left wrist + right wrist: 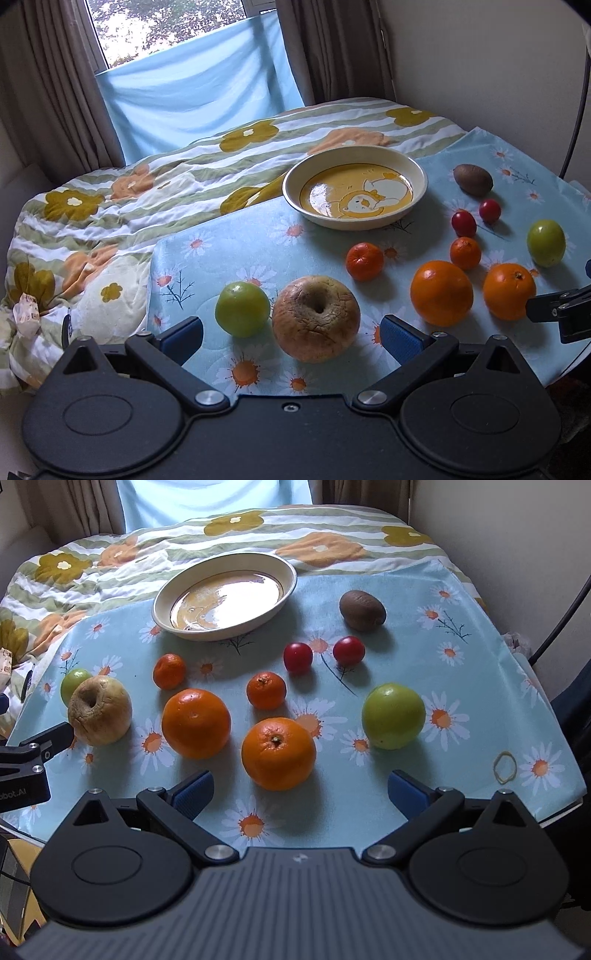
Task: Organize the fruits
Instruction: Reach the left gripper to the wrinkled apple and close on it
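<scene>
Bed (332, 520), floral quilt; daisy cloth (406, 805) over near end w/ dish (162, 605), 10 fruits, rubber band (505, 768) near right corner.

Plate (421, 173): cream, yellow duck print
Cloth (461, 602): pale blue, daisy pattern
Oranges (279, 753): orange
Tomatoes (297, 658): red
Kiwi (362, 610): brown
Quilt (166, 192): striped, flowered

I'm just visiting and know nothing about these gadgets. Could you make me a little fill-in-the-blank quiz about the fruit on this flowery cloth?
1. The plate holds ____ pieces of fruit.
2. The two smallest fruits, side by side near the kiwi, are ____ in colour.
3. The wrinkled apple sits right next to a ____ fruit.
4. Both the left gripper and the right gripper have their jaws ____.

Missing words: no (zero); red; green; open
</scene>
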`<control>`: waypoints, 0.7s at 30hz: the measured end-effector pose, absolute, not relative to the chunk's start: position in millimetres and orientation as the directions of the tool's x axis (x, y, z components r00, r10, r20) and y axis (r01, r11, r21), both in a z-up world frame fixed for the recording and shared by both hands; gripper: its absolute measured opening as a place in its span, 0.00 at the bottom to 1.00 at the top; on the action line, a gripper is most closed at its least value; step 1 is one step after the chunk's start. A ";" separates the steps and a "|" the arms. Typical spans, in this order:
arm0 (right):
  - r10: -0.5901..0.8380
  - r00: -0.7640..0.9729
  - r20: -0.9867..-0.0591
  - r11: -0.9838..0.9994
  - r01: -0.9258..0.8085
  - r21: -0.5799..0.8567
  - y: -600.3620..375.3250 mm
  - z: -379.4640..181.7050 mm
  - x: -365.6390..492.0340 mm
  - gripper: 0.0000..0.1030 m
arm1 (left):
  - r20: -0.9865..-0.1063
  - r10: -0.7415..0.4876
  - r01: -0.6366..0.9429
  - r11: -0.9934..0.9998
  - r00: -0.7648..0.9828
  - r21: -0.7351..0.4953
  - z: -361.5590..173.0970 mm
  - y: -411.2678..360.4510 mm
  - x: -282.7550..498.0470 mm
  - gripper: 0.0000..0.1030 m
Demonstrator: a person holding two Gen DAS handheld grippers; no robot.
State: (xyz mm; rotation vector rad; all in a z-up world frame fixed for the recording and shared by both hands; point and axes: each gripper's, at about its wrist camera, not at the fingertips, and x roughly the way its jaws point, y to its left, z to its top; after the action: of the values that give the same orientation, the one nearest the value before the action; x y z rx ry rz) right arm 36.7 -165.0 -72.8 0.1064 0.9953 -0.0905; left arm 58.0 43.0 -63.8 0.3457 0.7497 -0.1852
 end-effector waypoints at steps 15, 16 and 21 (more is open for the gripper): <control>-0.044 0.527 -0.849 0.995 0.098 0.010 -149.0 -111.1 58.6 1.00 | -0.715 -0.067 0.389 0.872 0.696 0.296 -106.1 30.1 88.0 0.94; -0.045 0.527 -0.849 0.995 0.097 0.008 -148.6 -112.0 59.6 1.00 | -0.718 -0.069 0.393 0.871 0.692 0.295 -108.2 29.6 89.9 0.94; -0.045 0.519 -0.853 0.996 0.094 0.004 -148.2 -115.9 62.5 1.00 | -0.718 -0.068 0.404 0.861 0.693 0.308 -114.0 25.9 96.6 0.88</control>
State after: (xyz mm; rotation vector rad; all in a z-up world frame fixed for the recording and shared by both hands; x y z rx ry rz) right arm 62.5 -148.2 -115.9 0.0519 1.0214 -0.0832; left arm 96.6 25.9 -114.0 0.4728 0.7660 -0.2750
